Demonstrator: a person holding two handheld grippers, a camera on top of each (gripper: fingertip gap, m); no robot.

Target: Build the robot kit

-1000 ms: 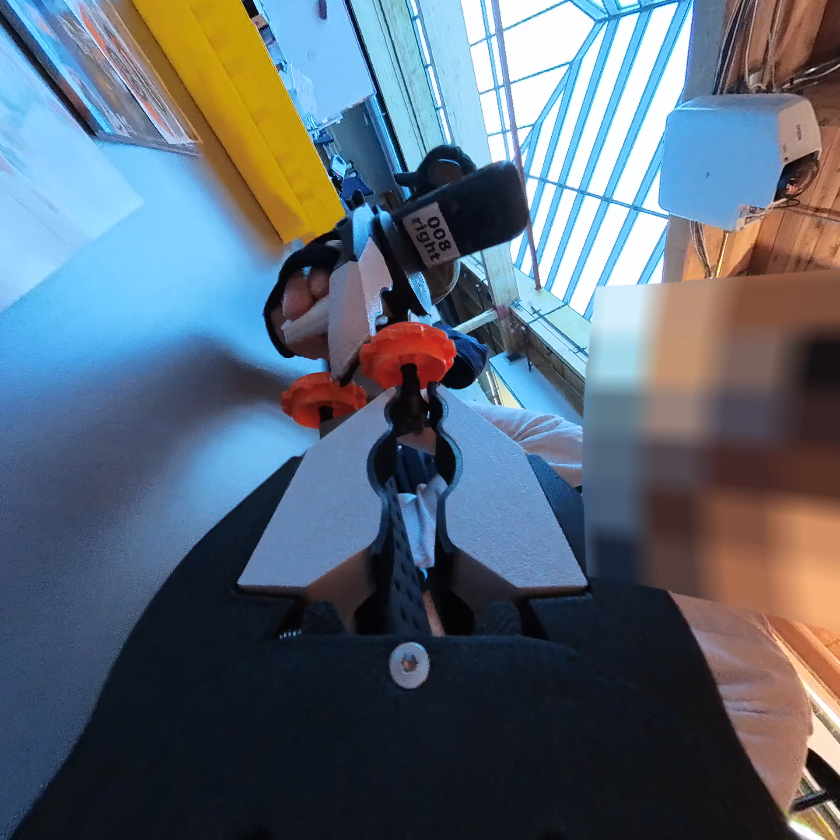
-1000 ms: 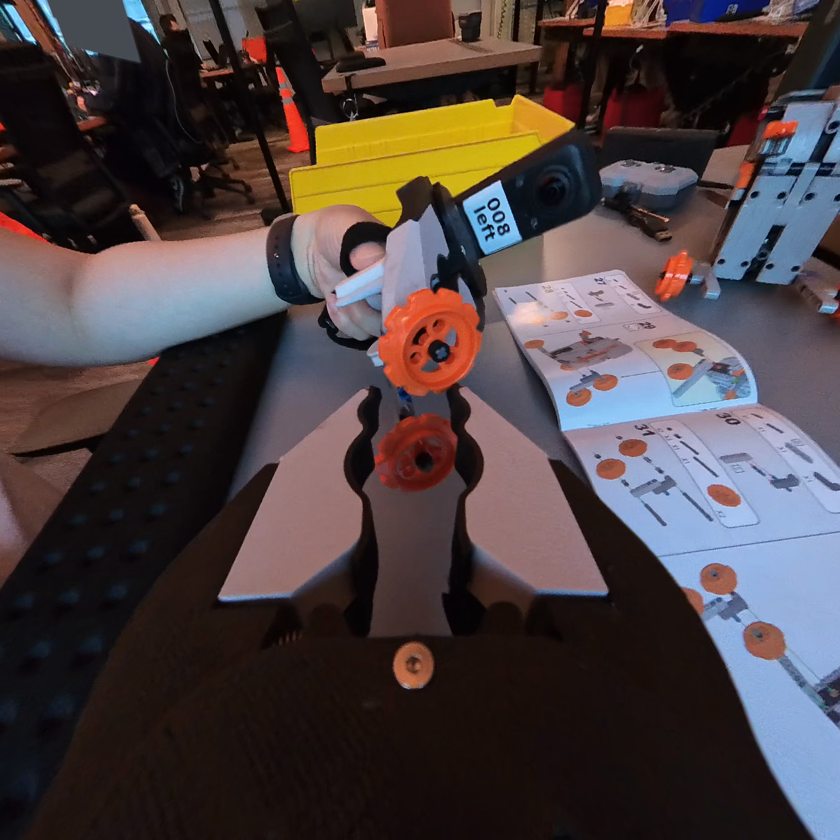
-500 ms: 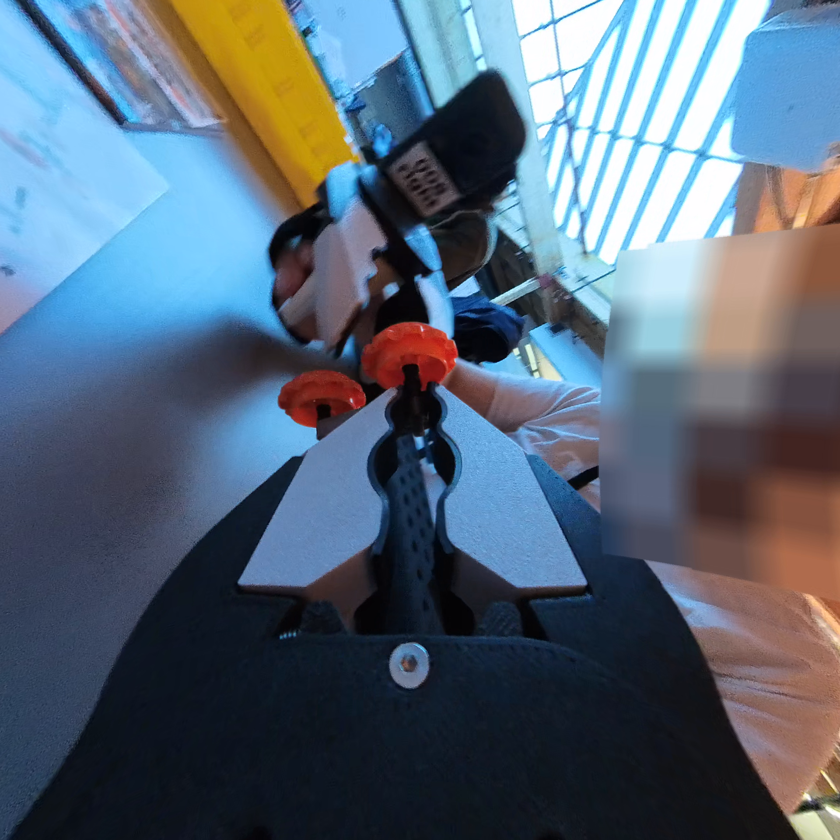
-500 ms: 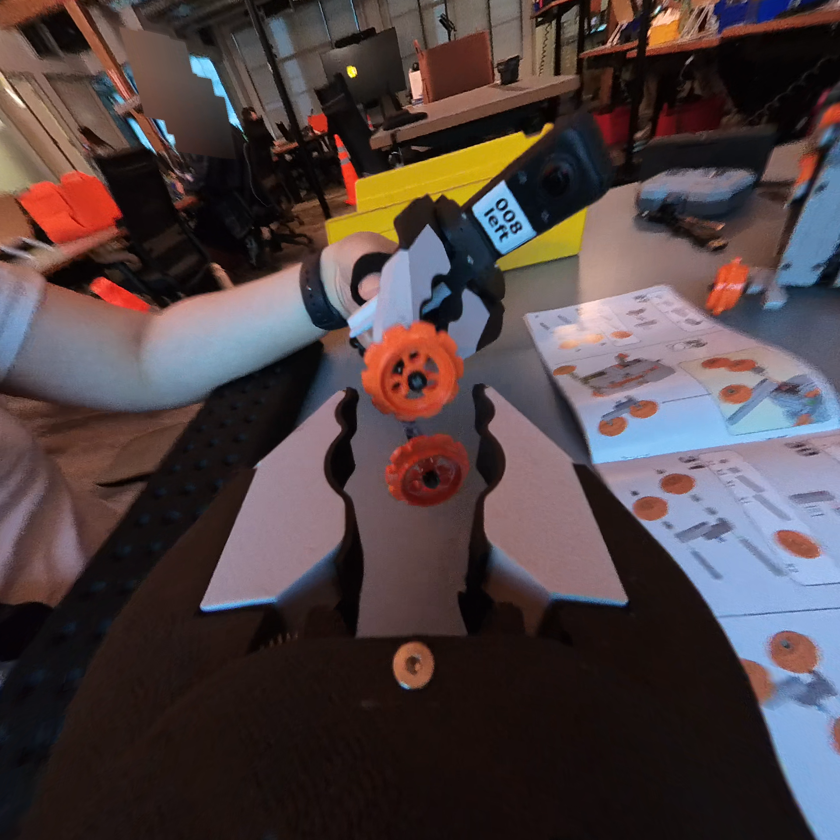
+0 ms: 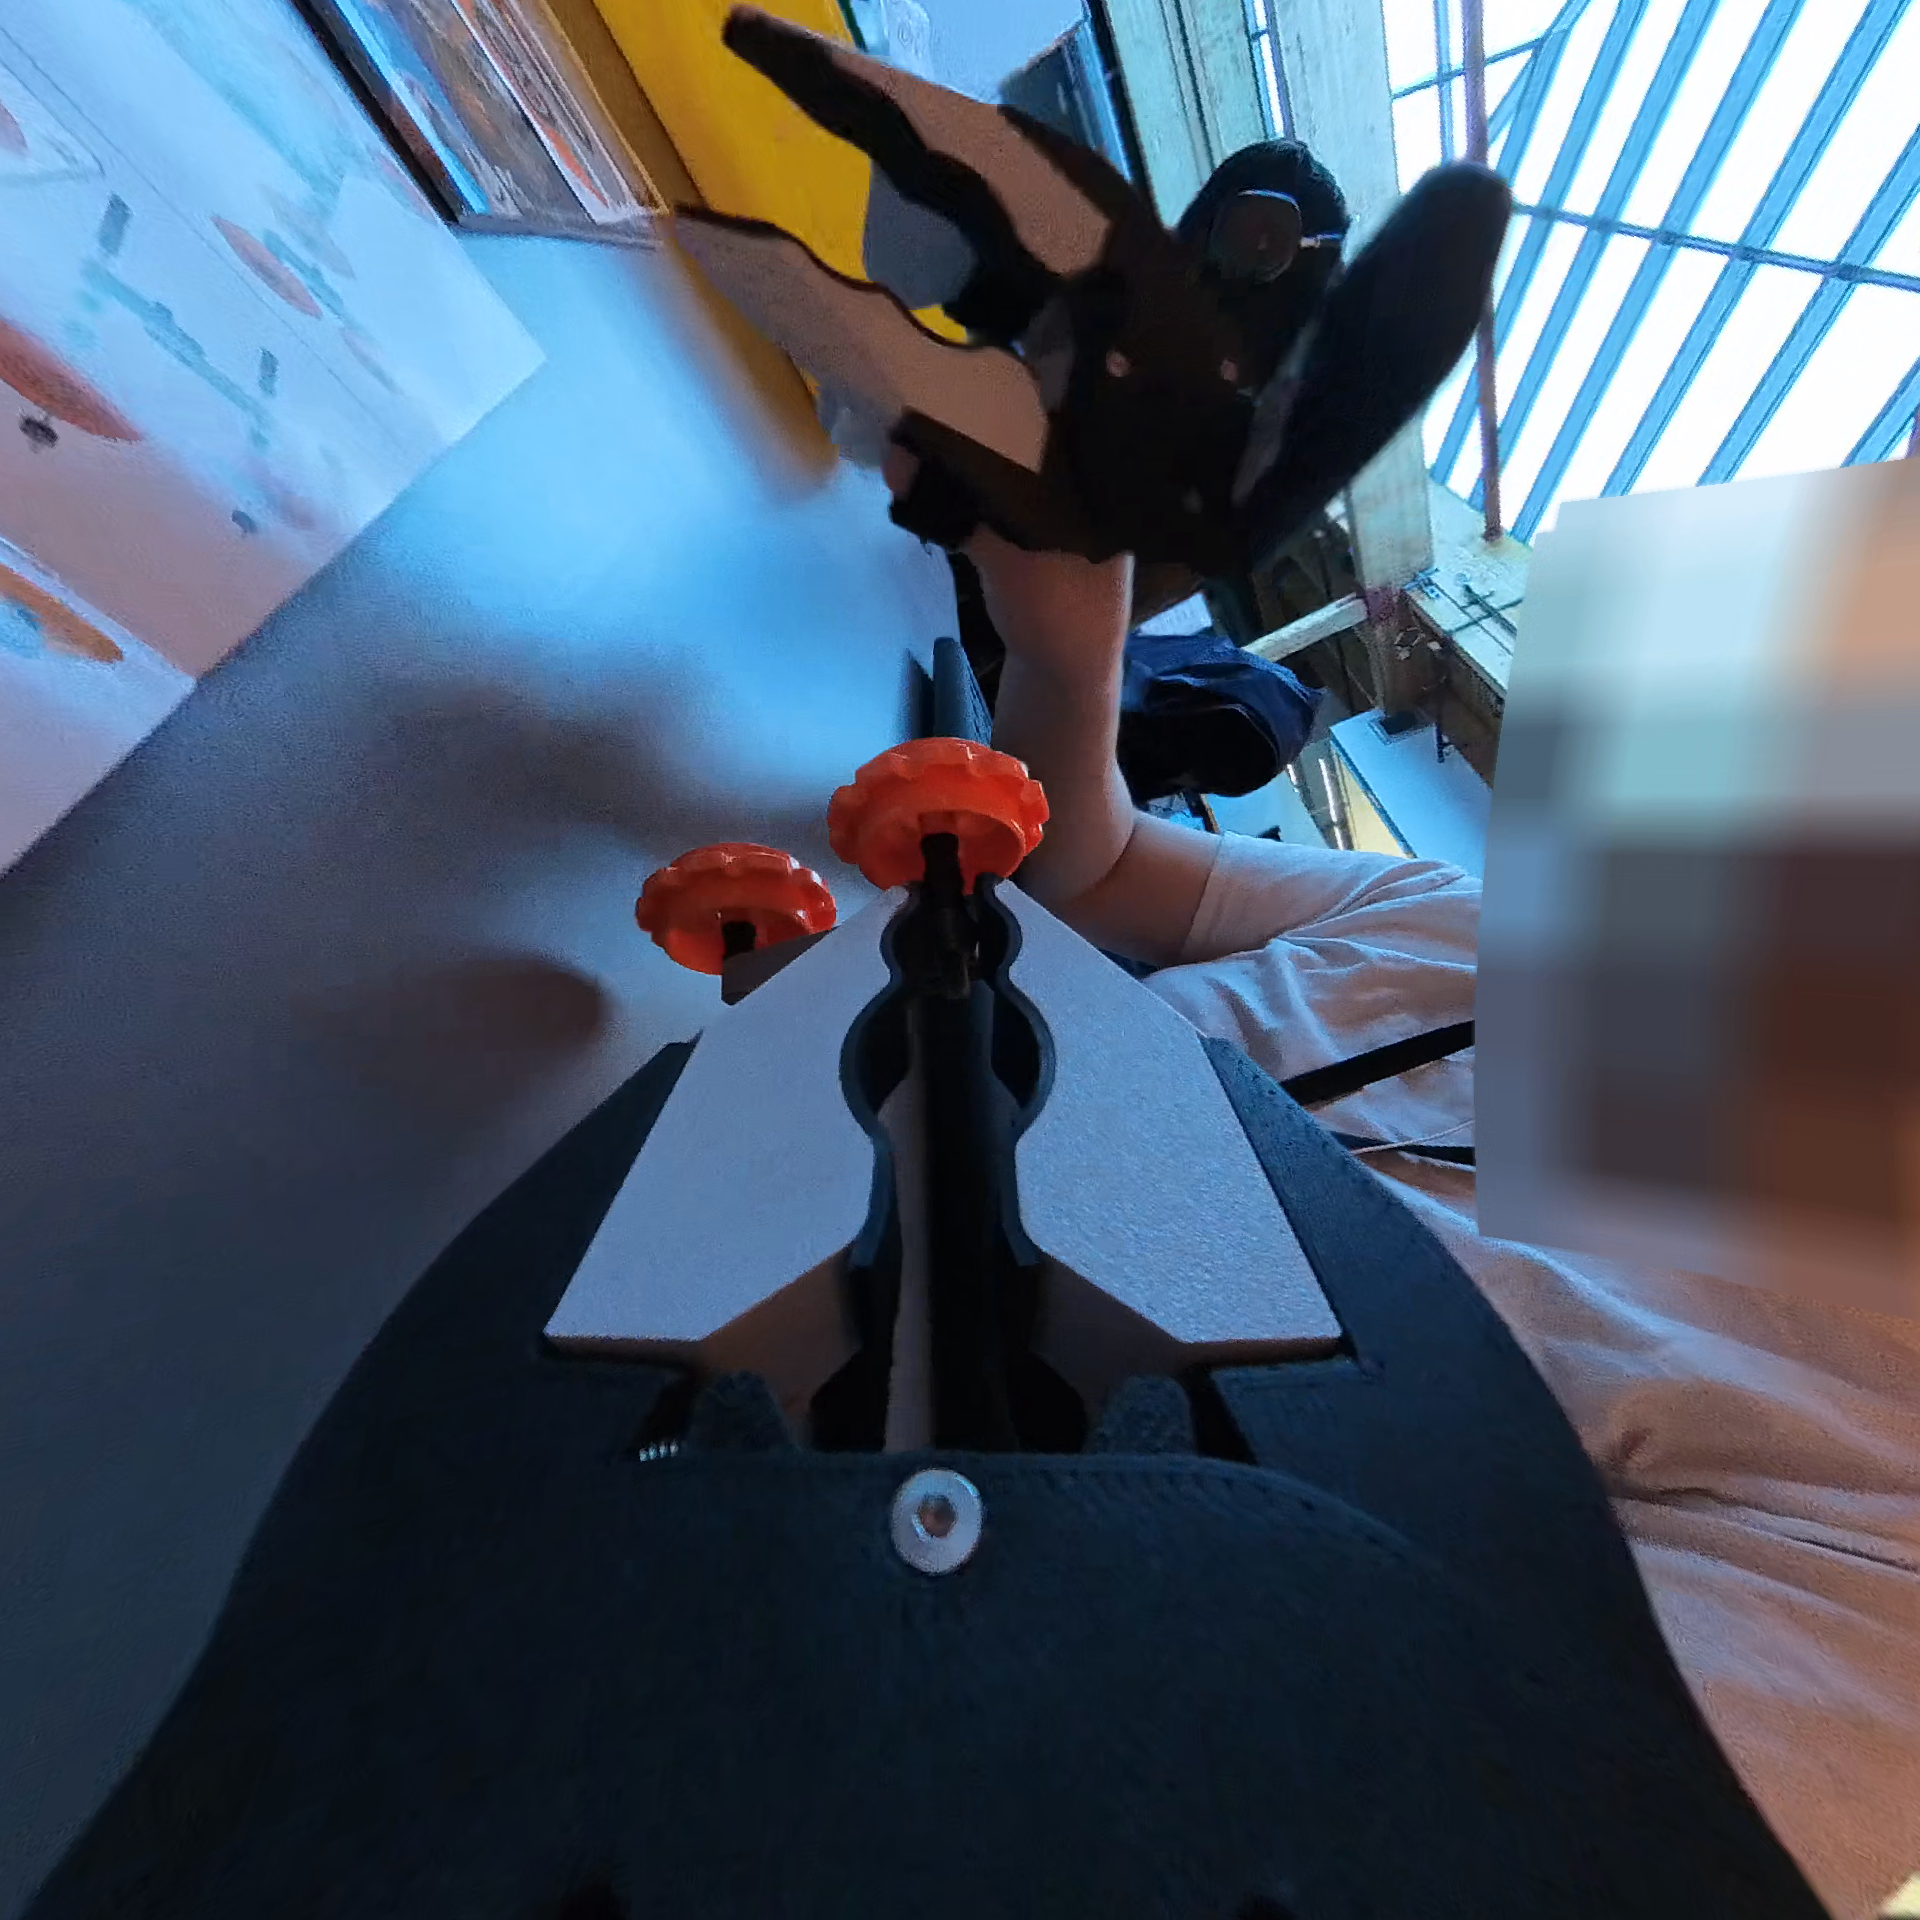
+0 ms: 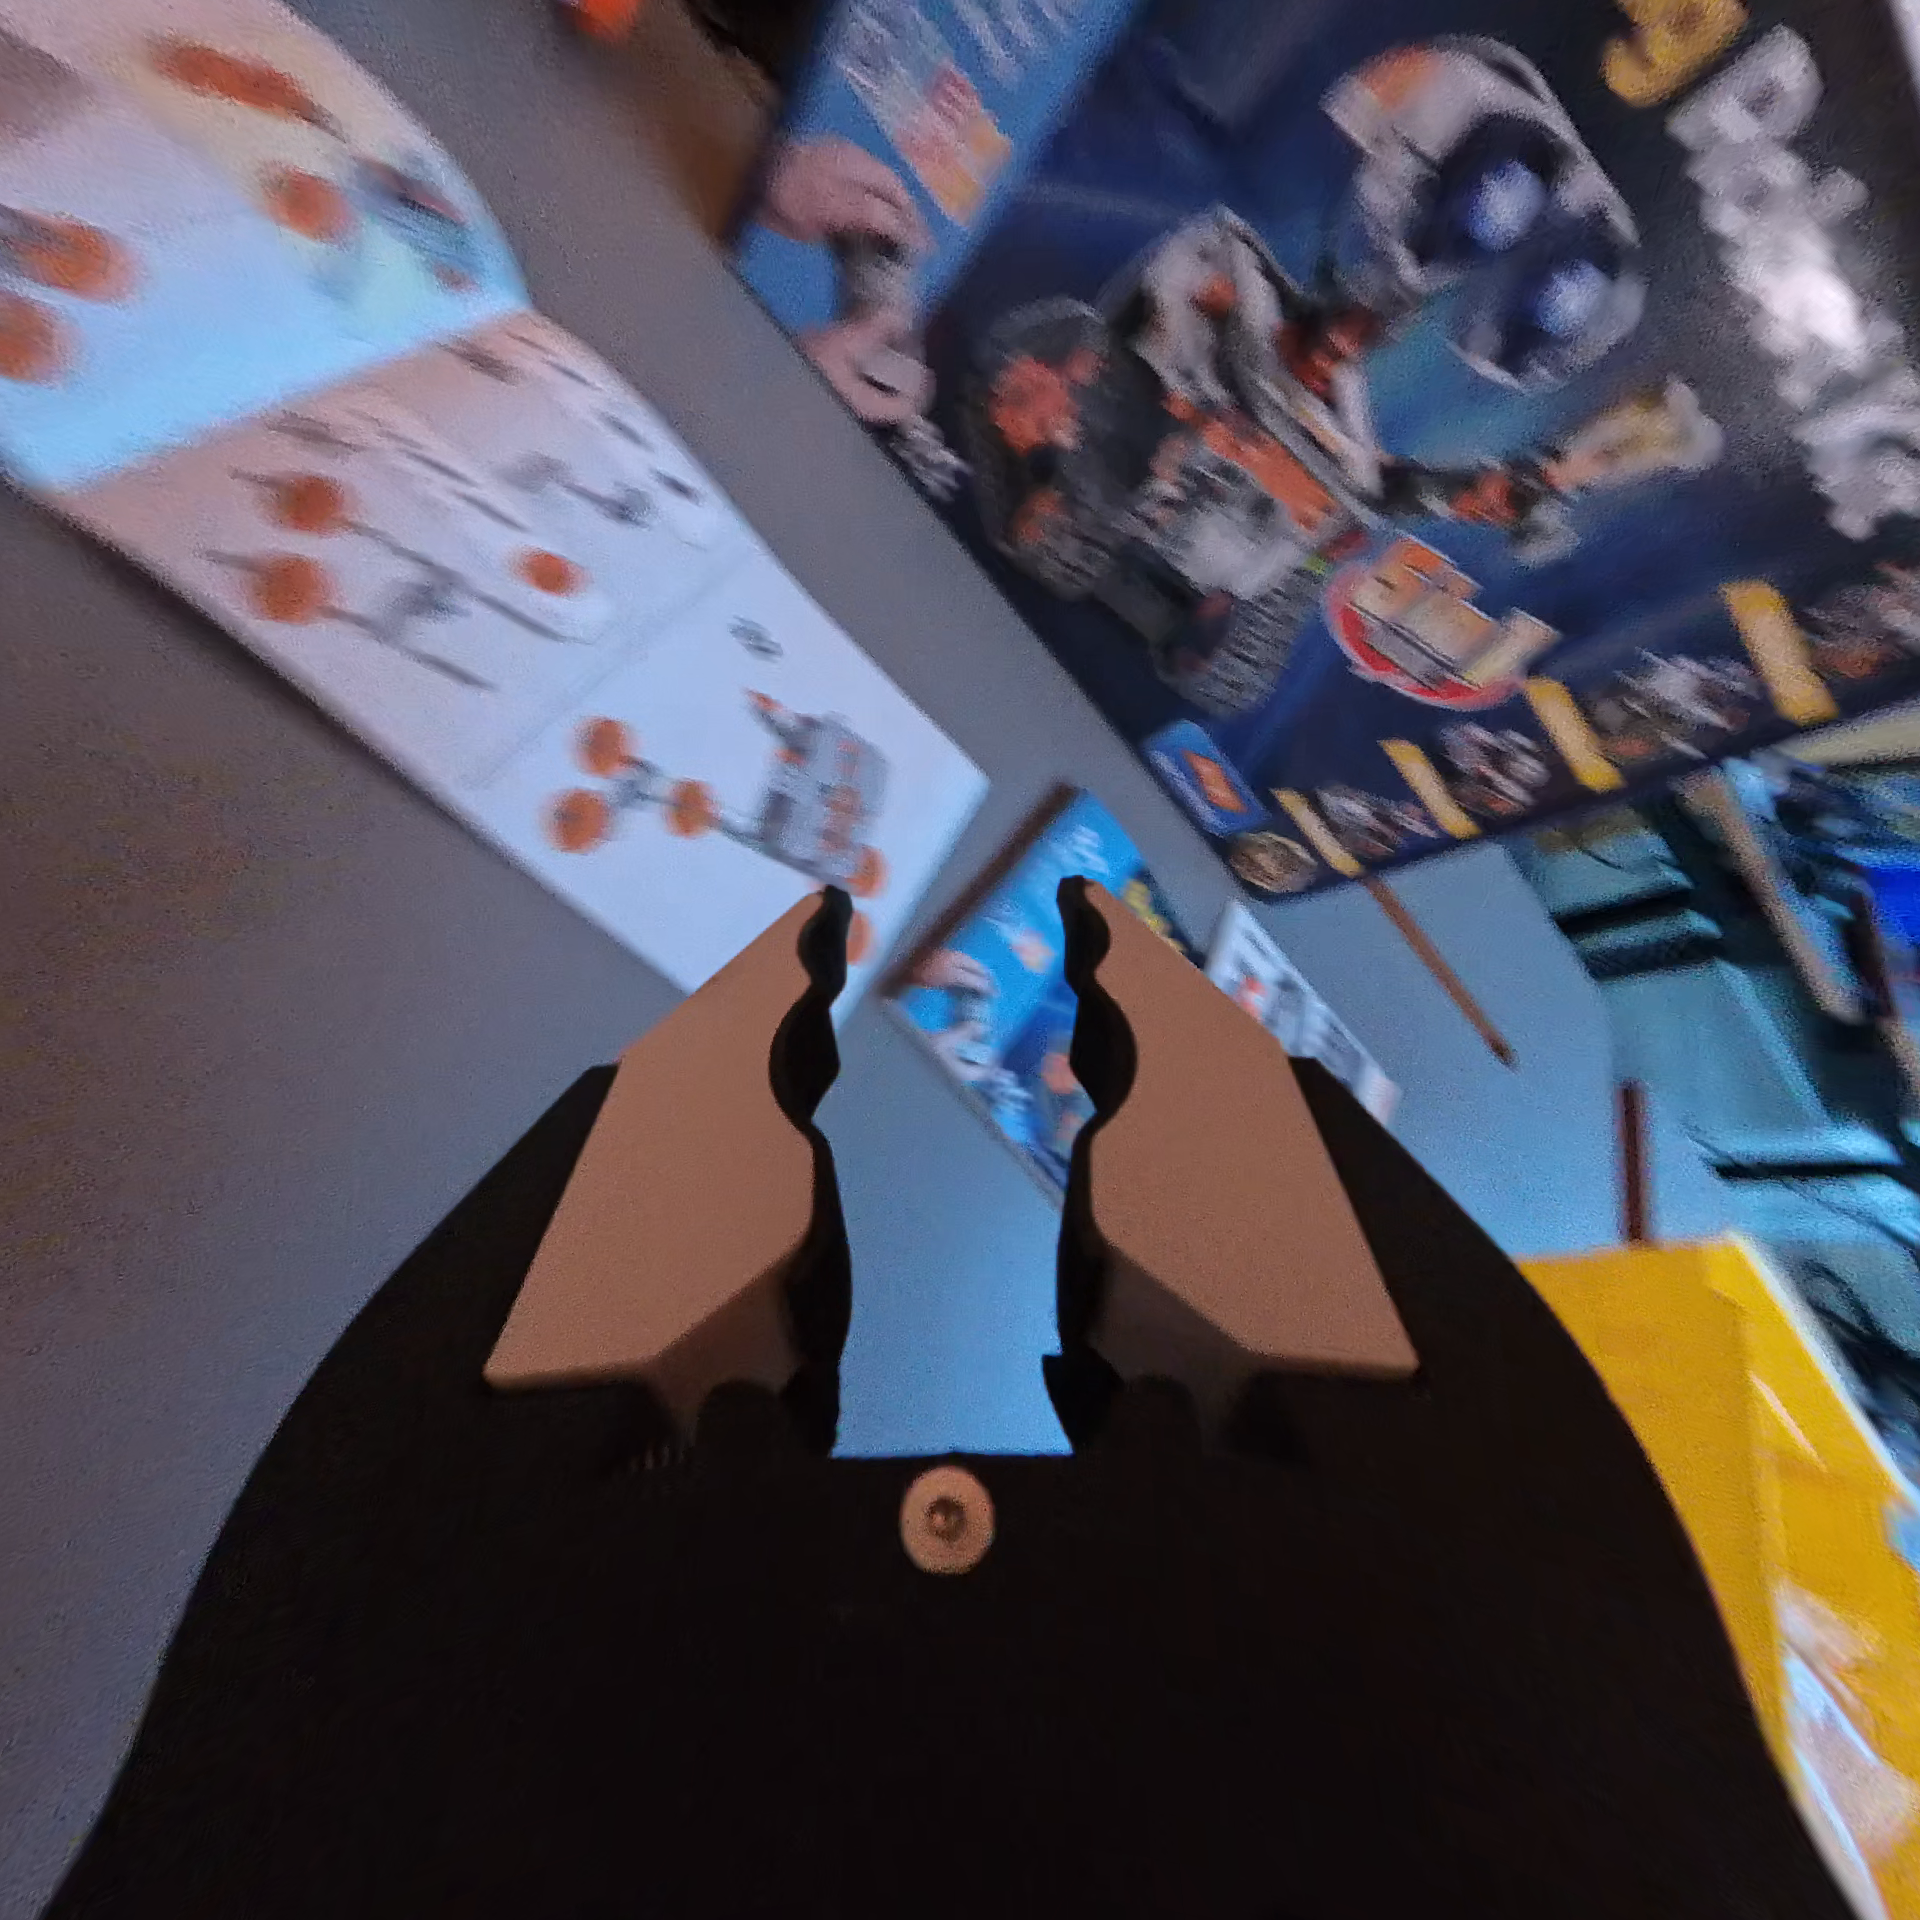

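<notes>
My left gripper (image 5: 940, 906) is shut on a black axle piece (image 5: 951, 1039) and holds it above the grey table (image 5: 416, 748). An orange toothed wheel (image 5: 938, 808) sits at the axle's end just past the fingertips. A second orange wheel (image 5: 736, 902) sits to its left on a small grey part. My right gripper (image 6: 951, 899) is open and empty, pointing across the table towards an open instruction booklet (image 6: 582, 644). It also shows in the left wrist view (image 5: 707, 125), up and away from the wheels, jaws apart.
A large dark-blue toy box (image 6: 1403, 436) lies beyond the booklet, with smaller leaflets (image 6: 1018, 997) near it. A yellow bin (image 6: 1714, 1507) is at the lower right and shows in the left wrist view (image 5: 748, 135). A person's forearm (image 5: 1060, 727) and light-sleeved body are close behind the wheels. Tip to tip, the grippers are about 20 centimeters apart.
My right gripper opened wider, left the lower orange wheel and swung away towards the booklet and box. My left gripper still holds the axle with both wheels.
</notes>
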